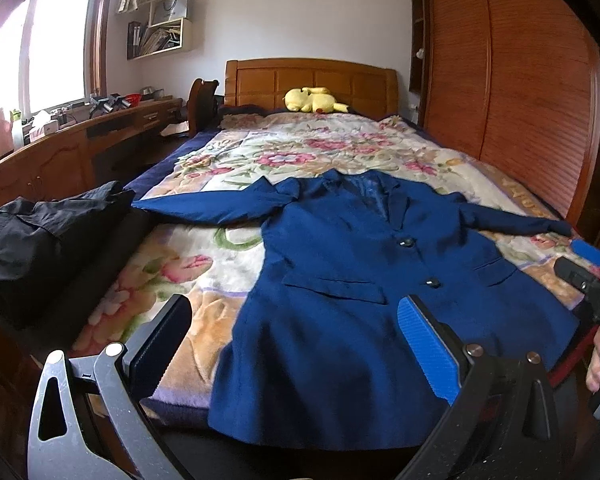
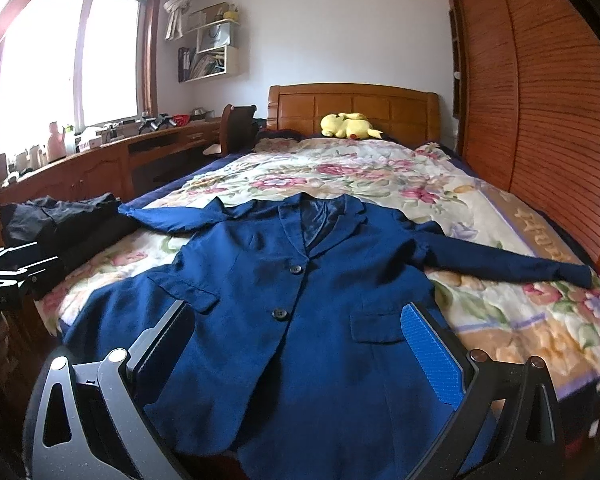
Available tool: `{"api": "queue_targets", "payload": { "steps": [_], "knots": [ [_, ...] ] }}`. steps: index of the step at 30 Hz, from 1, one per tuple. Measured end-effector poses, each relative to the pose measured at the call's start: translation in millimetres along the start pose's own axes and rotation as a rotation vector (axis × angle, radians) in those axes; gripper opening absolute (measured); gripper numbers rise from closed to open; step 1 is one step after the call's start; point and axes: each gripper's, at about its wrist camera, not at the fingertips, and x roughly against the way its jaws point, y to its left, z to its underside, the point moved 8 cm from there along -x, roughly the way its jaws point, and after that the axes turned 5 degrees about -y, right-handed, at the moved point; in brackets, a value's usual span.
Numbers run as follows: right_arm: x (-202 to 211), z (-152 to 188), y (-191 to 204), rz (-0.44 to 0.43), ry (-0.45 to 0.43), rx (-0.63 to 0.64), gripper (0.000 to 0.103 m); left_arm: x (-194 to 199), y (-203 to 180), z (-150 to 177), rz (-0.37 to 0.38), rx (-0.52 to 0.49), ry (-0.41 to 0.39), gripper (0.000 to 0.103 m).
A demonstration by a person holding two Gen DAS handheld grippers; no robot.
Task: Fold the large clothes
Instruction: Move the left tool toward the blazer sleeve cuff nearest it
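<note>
While both tools hang above the near end of the bed, the left gripper (image 1: pixel 296 344) has its fingers spread wide with nothing between them, one dark pad on the left and one blue ribbed pad (image 1: pixel 428 352) on the right. The right gripper (image 2: pixel 296 344) is spread just as wide and holds nothing; in the left wrist view its blue tip shows at the far right edge, with the person's fingers wrapped round its handle.

Below and ahead of both lies the blue blazer (image 2: pixel 300 300), spread front-up on the bed, collar toward the headboard and hem hanging toward the near edge. Its two dark buttons (image 2: pixel 296 269) sit down the middle and a flap pocket shows on each side. The left sleeve (image 2: pixel 168 216) reaches out to the left, the right sleeve (image 2: pixel 508 262) stretches right almost to the bed's edge.

Under the blazer is a floral blanket (image 2: pixel 380 176) covering the bed. Just beside the left sleeve's cuff, at the bed's left edge, sits a heap of black clothing (image 1: pixel 40 236). Far off, a yellow plush toy (image 2: pixel 348 126) rests against the wooden headboard (image 2: pixel 352 106). A wooden worktop (image 2: pixel 100 160) cluttered with small things runs along the left under the window, and a slatted wooden wardrobe (image 2: pixel 540 100) stands on the right.
</note>
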Motion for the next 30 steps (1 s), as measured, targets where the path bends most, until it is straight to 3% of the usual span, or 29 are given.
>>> {"api": "queue_targets", "payload": {
  "steps": [17, 24, 30],
  "knots": [
    [-136.8, -25.2, 17.1, -0.127, 0.011, 0.061, 0.102, -114.2, 66.3, -23.8, -0.039, 0.001, 0.107, 0.103],
    [-189.1, 18.1, 17.9, -0.179, 0.136, 0.08, 0.102, -152.5, 87.8, -20.0, -0.07, 0.002, 0.181, 0.103],
    [-190.1, 30.1, 8.5, -0.211, 0.185, 0.066, 0.102, -188.3, 102.7, -32.3, -0.068, 0.024, 0.191, 0.103]
  ]
}}
